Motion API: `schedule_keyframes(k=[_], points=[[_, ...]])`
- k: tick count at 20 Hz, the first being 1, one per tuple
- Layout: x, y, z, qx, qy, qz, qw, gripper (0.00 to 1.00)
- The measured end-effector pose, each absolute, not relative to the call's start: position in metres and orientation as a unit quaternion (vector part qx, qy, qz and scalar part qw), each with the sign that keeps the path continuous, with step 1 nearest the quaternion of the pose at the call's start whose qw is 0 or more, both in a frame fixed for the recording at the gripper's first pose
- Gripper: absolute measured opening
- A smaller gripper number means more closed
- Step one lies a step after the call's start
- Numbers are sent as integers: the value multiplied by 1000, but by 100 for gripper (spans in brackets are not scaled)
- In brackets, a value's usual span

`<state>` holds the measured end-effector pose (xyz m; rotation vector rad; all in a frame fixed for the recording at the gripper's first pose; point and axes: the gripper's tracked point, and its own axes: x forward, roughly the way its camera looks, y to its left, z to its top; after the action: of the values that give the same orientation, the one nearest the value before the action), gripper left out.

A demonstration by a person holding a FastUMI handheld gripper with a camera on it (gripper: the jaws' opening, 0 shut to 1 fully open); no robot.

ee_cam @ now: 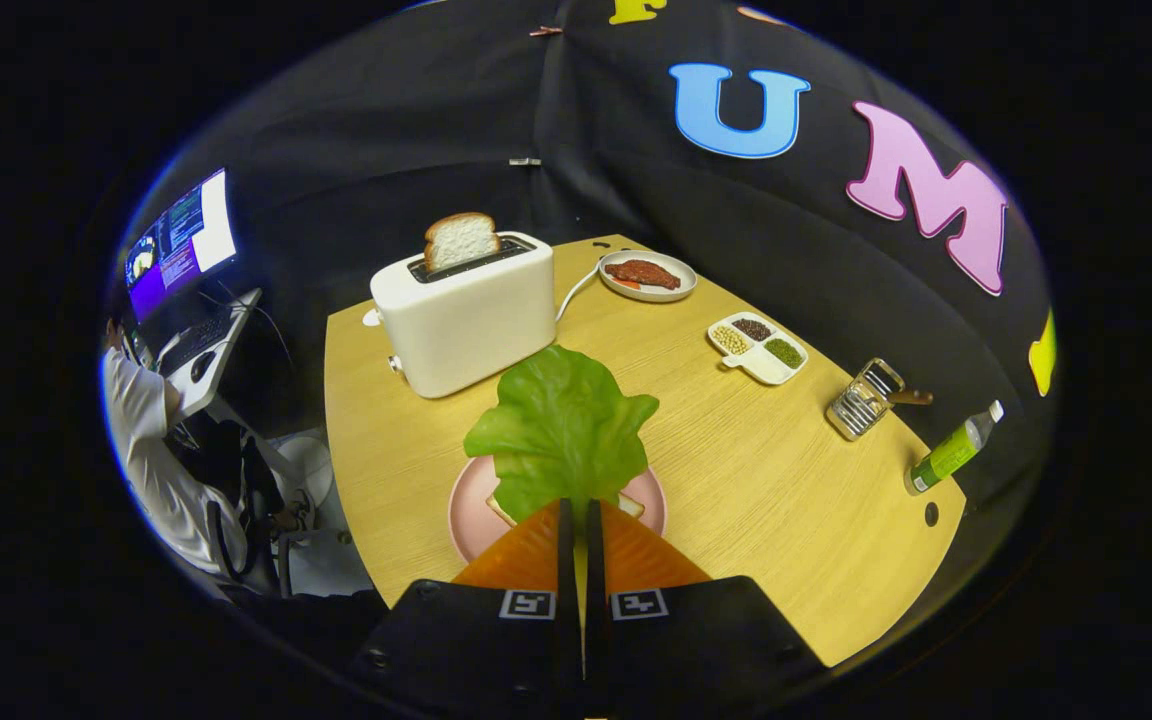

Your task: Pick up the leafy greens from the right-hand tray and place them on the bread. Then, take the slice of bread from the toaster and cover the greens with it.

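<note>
Jaws pinch the leafy greens [561, 430] by the stem over the bread [632, 505] on the pink plate [466, 515]; I'd lower flat before releasing (toaster [466, 315] slice waits).

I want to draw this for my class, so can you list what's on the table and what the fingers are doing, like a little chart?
fingers: gripper shut on the lettuce leaf, pinching its lower edge
under the leaf: bread slice on a pink plate
toaster: white, beyond the leaf, toast slice sticking up from a slot
far plate: holds a brown meat piece
divided tray: beans and seeds
near table edge: metal rack, green bottle lying down
</note>
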<state>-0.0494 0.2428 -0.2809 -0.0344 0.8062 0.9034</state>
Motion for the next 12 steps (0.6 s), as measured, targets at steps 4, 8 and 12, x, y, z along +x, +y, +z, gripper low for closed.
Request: schedule_keyframes(k=[4,8,12], points=[[-54,263,-308,-25,417,426,802,6],[-50,278,-336,-38,441,407,799,17],[-46,284,-343,-56,434,388,811,80]])
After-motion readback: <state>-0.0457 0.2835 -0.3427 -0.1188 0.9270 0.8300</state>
